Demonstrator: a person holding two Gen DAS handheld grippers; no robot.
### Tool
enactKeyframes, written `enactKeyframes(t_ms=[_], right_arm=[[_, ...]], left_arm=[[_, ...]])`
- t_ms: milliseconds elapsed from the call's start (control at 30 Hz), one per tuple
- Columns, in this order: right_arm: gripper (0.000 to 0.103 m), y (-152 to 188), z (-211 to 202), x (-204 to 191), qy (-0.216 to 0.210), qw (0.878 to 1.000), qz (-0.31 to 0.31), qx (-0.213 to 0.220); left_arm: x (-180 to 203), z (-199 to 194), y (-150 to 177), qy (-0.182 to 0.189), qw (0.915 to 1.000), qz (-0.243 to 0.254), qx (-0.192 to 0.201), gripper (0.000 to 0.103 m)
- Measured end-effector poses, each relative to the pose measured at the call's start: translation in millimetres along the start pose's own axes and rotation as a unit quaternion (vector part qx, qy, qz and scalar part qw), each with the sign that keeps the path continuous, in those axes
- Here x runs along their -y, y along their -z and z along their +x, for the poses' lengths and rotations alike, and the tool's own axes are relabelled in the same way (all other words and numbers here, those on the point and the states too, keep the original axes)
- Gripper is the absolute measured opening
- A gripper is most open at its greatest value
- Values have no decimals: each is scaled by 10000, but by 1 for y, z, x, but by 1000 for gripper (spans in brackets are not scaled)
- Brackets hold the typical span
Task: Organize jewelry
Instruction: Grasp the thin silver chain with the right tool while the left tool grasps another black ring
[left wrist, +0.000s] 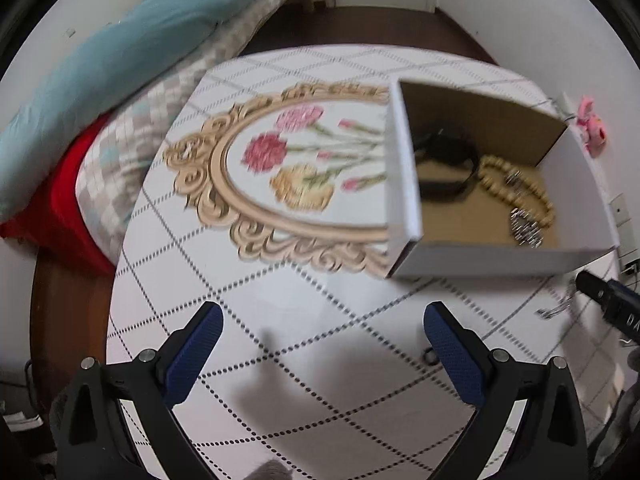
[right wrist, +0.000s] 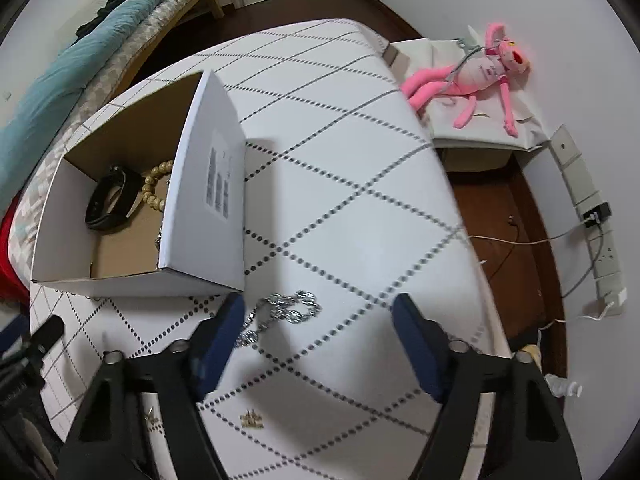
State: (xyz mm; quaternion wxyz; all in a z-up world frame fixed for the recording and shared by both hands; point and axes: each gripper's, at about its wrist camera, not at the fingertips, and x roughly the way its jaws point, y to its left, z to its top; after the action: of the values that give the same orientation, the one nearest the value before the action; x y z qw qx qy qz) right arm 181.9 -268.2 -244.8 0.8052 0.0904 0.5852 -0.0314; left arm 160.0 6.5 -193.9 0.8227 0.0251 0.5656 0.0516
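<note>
A white cardboard box point(left wrist: 404, 184) with a brown inside stands on the table; it also shows in the right wrist view point(right wrist: 208, 216). In it lie a black wristband point(left wrist: 448, 168), a tan bead bracelet point(left wrist: 516, 188) and a silver chain piece point(left wrist: 526, 228). The wristband point(right wrist: 110, 202) and beads point(right wrist: 154, 190) show in the right wrist view too. A silver chain point(right wrist: 284, 312) lies on the table in front of the box, between my right gripper's point(right wrist: 320, 340) open fingers, nearer the left one. A small gold piece point(right wrist: 251, 420) lies below. My left gripper point(left wrist: 322, 344) is open and empty, short of the box.
The table point(right wrist: 360, 200) has a white cloth with dotted diamond lines and a flower print point(left wrist: 296, 160). A small dark ring point(left wrist: 430, 357) lies by my left gripper's right finger. A pink plush toy point(right wrist: 476, 72) lies on a stand to the right. A bed with a teal blanket point(left wrist: 120, 60) is at left.
</note>
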Motion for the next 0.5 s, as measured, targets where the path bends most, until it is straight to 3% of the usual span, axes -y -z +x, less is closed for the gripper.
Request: enactKeyframes(t_ms=[100,167,233,500], right_arm=[[64,1,1,-11,179,9995,-191,157],[50,4,0,-16,298,9988,-310,232],[9,7,-2,-20,135,9990,-332,262],[5,22,-11,-19,-98,9997,-185,101]], left_arm=[[0,6,8,-8,10000,25,-46,103],[2,7,13,-35,9999,105,-47,103],[5,7,17,17,9998,175,-42,103],[29,-1,29,417,9976,544,20,102]])
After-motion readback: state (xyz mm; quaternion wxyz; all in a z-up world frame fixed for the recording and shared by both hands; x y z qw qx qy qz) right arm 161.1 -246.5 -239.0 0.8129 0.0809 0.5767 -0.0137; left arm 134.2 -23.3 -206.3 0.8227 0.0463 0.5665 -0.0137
